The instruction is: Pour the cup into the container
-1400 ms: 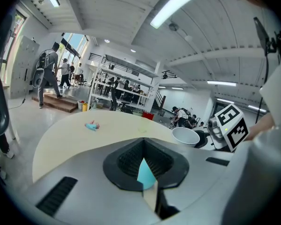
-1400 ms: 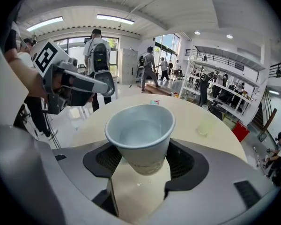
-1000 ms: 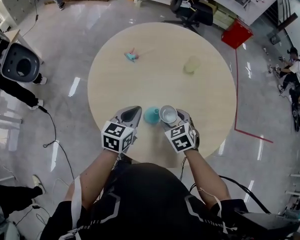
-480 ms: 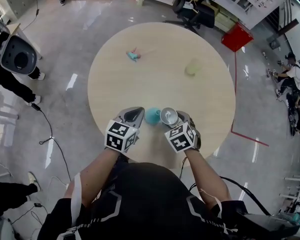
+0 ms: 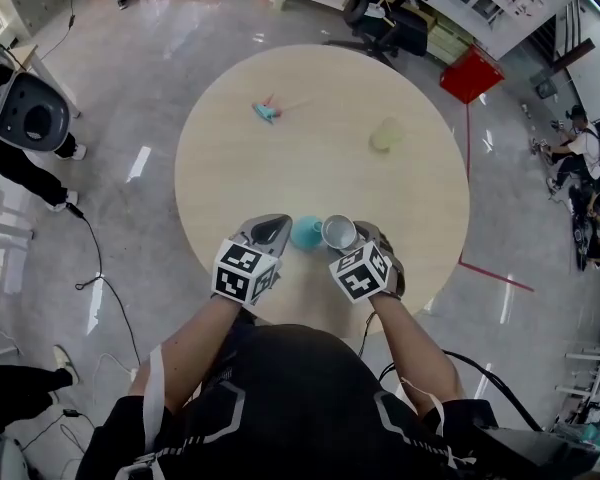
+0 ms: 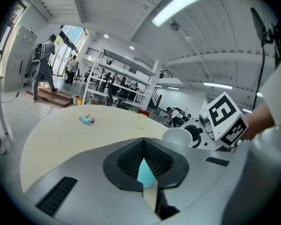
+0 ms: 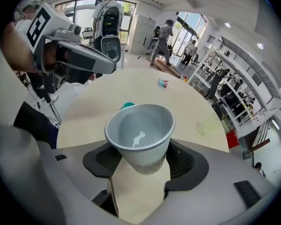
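Presently, white paper cup (image 7: 141,137) clamped mouth-up between the right gripper (image 5: 346,236) pads, just beside the small teal round container (image 5: 302,232) on the pale round table (image 5: 310,128). Left gripper (image 5: 271,230) at the container's other side, jaws nearly together, nothing evidently pinched. Best to carry the lip over the teal mouth first, then roll slowly, squeezing gently to avoid crushing the paper.

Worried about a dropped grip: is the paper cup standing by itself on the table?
No, the paper cup is clamped between the pads of the right claw, held off the table.
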Demonstrator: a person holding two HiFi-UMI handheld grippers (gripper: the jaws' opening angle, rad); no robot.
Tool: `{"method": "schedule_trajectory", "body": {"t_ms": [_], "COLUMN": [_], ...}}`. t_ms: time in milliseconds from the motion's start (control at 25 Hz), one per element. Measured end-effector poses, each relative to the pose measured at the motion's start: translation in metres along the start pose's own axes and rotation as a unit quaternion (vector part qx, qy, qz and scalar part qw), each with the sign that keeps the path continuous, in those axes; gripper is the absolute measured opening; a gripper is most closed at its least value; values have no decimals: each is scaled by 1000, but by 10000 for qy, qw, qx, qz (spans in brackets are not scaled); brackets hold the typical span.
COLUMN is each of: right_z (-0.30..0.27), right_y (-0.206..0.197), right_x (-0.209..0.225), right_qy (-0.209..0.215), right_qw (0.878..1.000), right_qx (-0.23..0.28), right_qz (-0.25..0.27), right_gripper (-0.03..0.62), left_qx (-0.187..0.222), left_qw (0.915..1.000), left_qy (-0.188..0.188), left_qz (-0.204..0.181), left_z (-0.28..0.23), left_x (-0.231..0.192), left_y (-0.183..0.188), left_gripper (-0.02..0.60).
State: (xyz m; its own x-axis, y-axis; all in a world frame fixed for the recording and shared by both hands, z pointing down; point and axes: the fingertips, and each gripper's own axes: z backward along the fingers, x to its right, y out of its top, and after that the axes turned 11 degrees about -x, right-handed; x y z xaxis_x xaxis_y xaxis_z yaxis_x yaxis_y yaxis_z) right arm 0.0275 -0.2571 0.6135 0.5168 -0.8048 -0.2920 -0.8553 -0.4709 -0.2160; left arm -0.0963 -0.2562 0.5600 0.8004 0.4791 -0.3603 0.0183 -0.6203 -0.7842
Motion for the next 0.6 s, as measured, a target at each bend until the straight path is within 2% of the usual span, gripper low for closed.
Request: {"method": "schedule_trajectory", "body": {"t_ms": [160, 600], "right_z": [2, -1], "right_y": [-4, 1], "right_x": [4, 4], "right_qy": [-124, -126], "right_qw": [9997, 9983], "right_qx": [-150, -352], "right_qz": [177, 440], "right_gripper": [298, 298], "left_qx": [-14, -89], "left_qw": [10000, 9999], "left_qy": [-38, -55], "left_qz": [15, 24], "left_z": [-1, -2], "left_x": [2, 1], "left_y": [-2, -9], "left_gripper": [-2, -2]}}
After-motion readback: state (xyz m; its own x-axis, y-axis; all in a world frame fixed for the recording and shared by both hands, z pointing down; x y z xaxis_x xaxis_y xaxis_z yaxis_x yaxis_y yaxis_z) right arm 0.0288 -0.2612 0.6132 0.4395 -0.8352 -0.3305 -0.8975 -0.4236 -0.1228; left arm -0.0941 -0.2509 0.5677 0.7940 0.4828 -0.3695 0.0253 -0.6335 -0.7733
